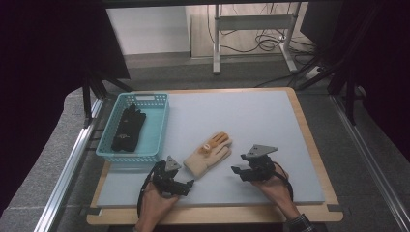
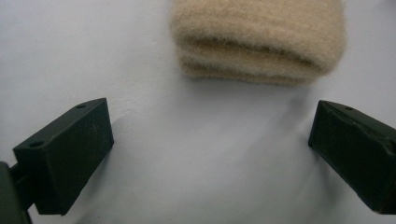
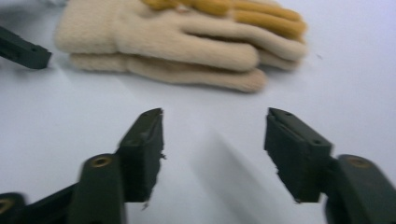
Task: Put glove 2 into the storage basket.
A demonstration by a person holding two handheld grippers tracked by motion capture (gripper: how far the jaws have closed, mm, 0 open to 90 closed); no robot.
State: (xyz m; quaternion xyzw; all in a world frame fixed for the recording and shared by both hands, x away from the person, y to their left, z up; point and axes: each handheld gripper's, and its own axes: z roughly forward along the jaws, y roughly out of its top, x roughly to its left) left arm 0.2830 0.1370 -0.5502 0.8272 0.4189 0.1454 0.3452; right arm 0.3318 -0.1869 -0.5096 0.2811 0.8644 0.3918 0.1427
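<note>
Two claws rest low on the pale tabletop point(image 1: 270, 121), each held by a hand that enters from the 6 o'clock edge of the high view. Left claw point(image 1: 186, 182) sits at about 7 o'clock from the cream glove pair point(image 1: 209, 154); its jaws stand wide apart with nothing between them, and in the left gripper view the folded cuff of the cream glove pair point(image 2: 259, 42) lies just beyond them at 12 o'clock, apart from both jaws. Right claw point(image 1: 238, 171) sits at about 4 o'clock from the gloves, near but not touching. Its jaws are parted and empty; in the right gripper view the bare tabletop shows between them, and the gloves point(image 3: 173, 39) lie farther off at 12 o'clock, one on top of the other, with orange fingers on the upper side.

Farther away, at 10 o'clock from the gloves, a light blue basket point(image 1: 159, 125) stands at the left edge of the tabletop. Inside it lie black gloves point(image 1: 128, 128).
</note>
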